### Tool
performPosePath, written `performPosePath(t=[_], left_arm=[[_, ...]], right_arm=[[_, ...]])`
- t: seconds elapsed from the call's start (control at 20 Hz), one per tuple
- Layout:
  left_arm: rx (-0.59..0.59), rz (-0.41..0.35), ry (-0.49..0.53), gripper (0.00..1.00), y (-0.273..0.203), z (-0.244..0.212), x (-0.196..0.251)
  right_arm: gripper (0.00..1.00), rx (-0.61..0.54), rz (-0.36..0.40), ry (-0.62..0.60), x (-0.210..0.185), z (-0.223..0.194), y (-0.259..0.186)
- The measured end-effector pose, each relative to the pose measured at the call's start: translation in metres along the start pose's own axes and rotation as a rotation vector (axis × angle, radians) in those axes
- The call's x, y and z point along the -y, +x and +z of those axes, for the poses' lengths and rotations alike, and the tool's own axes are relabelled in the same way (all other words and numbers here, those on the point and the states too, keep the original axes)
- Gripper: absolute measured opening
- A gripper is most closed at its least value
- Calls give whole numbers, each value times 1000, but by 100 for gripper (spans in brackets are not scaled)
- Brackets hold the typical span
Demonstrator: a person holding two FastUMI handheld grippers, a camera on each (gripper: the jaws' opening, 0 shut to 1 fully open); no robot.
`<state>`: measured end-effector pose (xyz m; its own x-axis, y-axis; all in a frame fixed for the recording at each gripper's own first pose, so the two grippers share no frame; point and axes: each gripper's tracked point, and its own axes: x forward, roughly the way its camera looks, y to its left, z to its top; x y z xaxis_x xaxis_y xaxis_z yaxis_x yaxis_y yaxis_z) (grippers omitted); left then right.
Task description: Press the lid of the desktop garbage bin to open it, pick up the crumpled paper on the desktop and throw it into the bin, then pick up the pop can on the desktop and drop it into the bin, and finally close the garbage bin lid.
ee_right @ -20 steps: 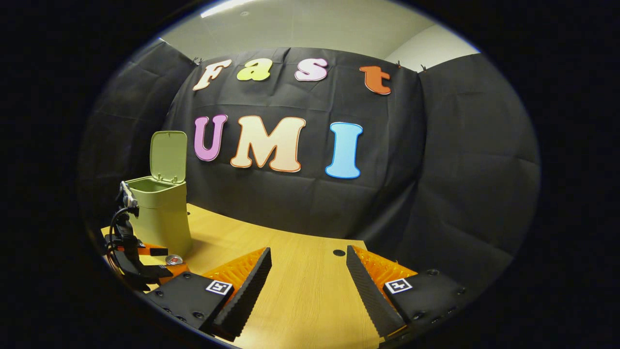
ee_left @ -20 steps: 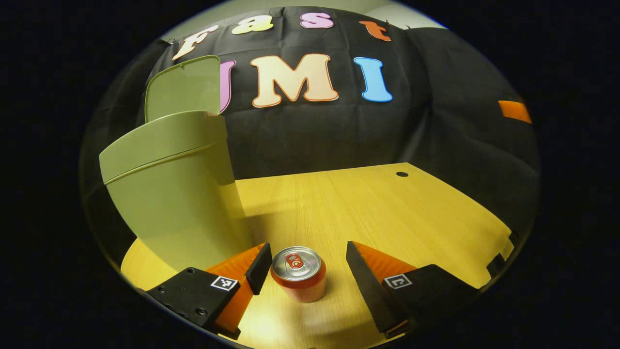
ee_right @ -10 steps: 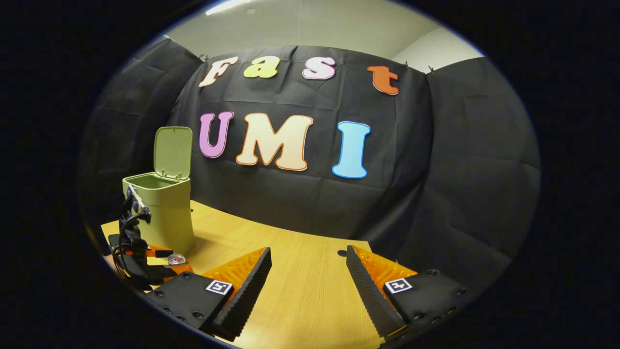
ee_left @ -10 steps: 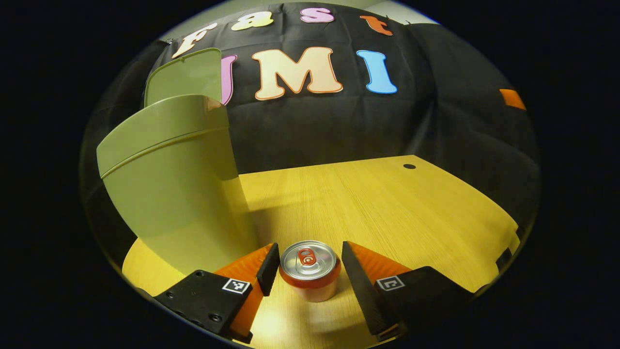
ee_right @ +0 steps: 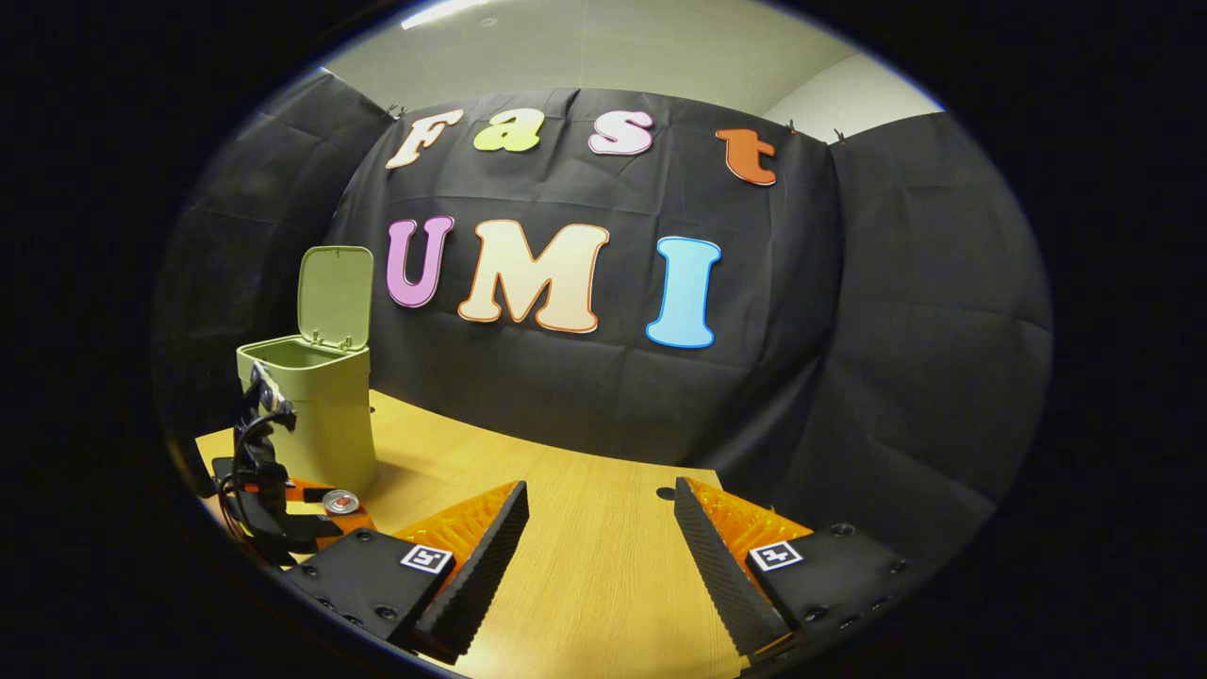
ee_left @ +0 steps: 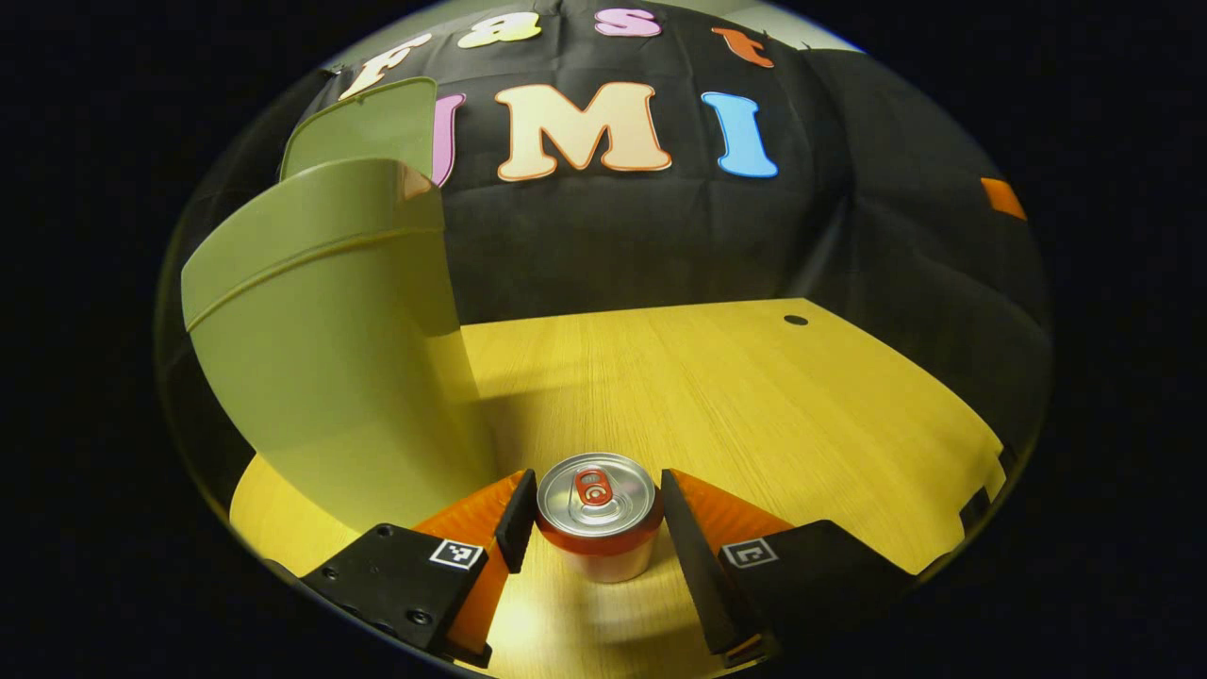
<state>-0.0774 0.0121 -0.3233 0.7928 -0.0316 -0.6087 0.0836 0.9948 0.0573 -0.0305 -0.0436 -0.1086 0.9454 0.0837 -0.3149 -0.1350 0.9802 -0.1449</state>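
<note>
L claw (ee_left: 596, 514) sits low on the yellow wood-grain worktop (ee_left: 754, 396), fingers either side of the upright red pop can with silver top (ee_left: 596, 509). Both pads look to be touching the can wall, so I read it as gripped, though can't confirm squeeze. Can upright w/ base on the worktop, so not lifted yet. Pale green plastic bin (ee_left: 330, 349) just left of the can, hinged lid (ee_left: 363, 127) standing up, so short carry to the mouth. No crumpled paper on worktop, prob already binned. R claw (ee_right: 601, 547) spread wide, holding nothing, parked well off to the side so it's out of the way.
</note>
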Motion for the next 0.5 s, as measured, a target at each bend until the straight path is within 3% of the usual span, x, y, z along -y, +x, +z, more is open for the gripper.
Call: performPosePath(t=[0.5], left_arm=[[399,-54,-40,76,-44,202,2]], right_arm=[[98,18,10,31,-8,0,6]])
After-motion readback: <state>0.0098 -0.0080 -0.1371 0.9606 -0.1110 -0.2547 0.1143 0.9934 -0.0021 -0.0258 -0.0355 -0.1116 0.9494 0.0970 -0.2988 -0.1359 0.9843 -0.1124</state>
